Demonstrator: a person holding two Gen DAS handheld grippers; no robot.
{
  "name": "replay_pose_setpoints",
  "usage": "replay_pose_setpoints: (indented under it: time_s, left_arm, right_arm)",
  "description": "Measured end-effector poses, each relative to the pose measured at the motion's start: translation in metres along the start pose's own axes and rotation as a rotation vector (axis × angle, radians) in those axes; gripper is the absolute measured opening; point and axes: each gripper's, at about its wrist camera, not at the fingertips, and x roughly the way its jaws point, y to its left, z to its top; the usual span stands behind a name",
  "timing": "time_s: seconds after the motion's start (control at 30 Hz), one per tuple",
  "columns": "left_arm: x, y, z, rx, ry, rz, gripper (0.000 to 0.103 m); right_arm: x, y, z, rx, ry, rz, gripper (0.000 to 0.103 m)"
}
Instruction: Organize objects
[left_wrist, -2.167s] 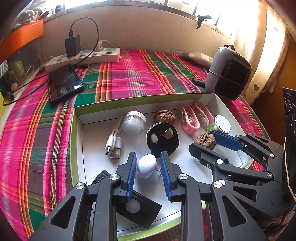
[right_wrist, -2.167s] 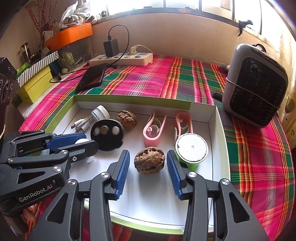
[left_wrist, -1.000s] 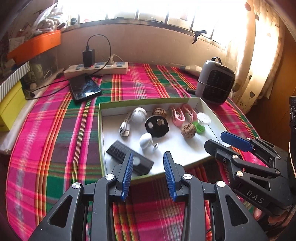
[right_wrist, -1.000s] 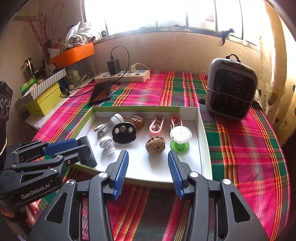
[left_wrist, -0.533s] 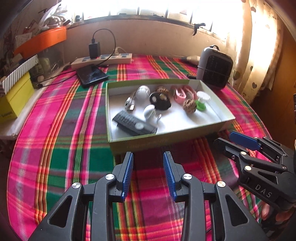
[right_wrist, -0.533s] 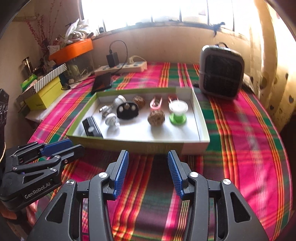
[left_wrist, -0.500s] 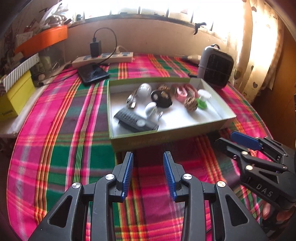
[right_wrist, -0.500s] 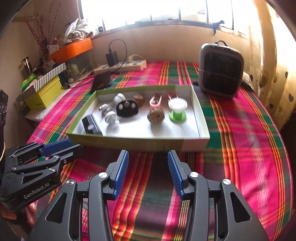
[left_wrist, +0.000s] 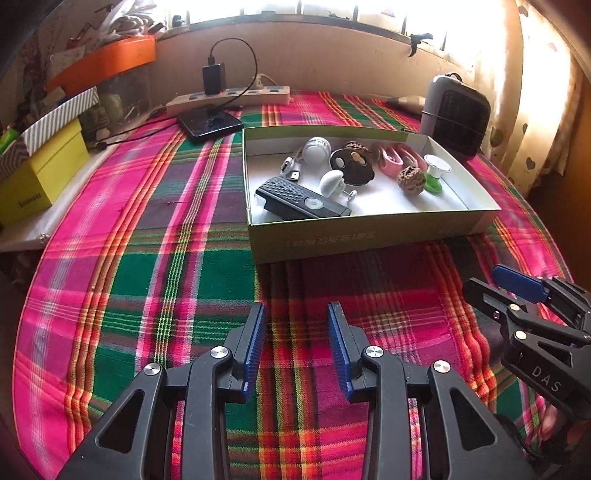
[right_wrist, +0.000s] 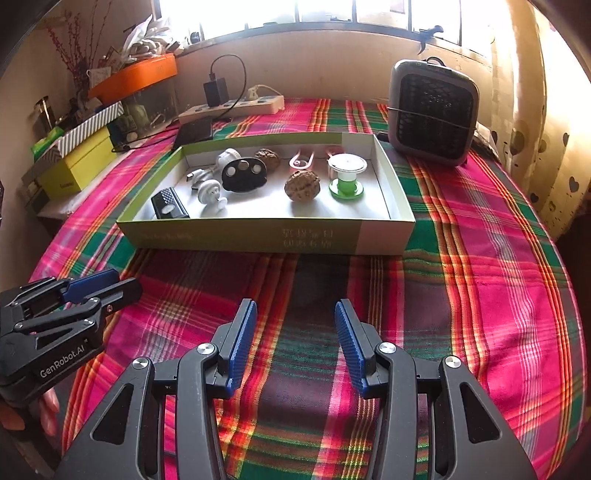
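A bench under a plaid cloth (left_wrist: 155, 236) stretches ahead of both tongs, and the green-and-white box (right_wrist: 258, 236) sits on it beyond their tips, with a grey heater (right_wrist: 432, 110) farther off to the right. Inside the box, from the left tongs' (left_wrist: 295, 343) side across, lie a black remote (left_wrist: 301, 201), a black disc (right_wrist: 243, 173), a walnut (right_wrist: 302, 185) and a green-footed spool (right_wrist: 346, 173). The left tongs and the right tongs (right_wrist: 295, 343) both hang part open over bare cloth, gripping nothing.
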Motion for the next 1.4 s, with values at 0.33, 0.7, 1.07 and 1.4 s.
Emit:
replay_pose_setpoints:
  time_s: [0.33, 0.7, 1.07, 1.4]
  left_arm:
    - [0.002, -0.006, -0.001, 0.001, -0.024, 0.040, 0.032]
    - [0.001, -0.006, -0.001, 0.003, -0.024, 0.045, 0.033]
    - [0.001, -0.005, -0.001, 0.002, -0.025, 0.044, 0.033]
    - [0.001, -0.006, -0.001, 0.005, -0.025, 0.047, 0.033]
  right_arm:
    - [0.006, -0.008, -0.001, 0.024, 0.011, -0.034, 0.046]
    - [0.008, -0.010, -0.002, 0.028, 0.022, -0.080, 0.060]
    - [0.008, -0.011, -0.002, 0.033, 0.025, -0.081, 0.065]
    - [0.009, -0.011, -0.001, 0.033, 0.025, -0.081, 0.065]
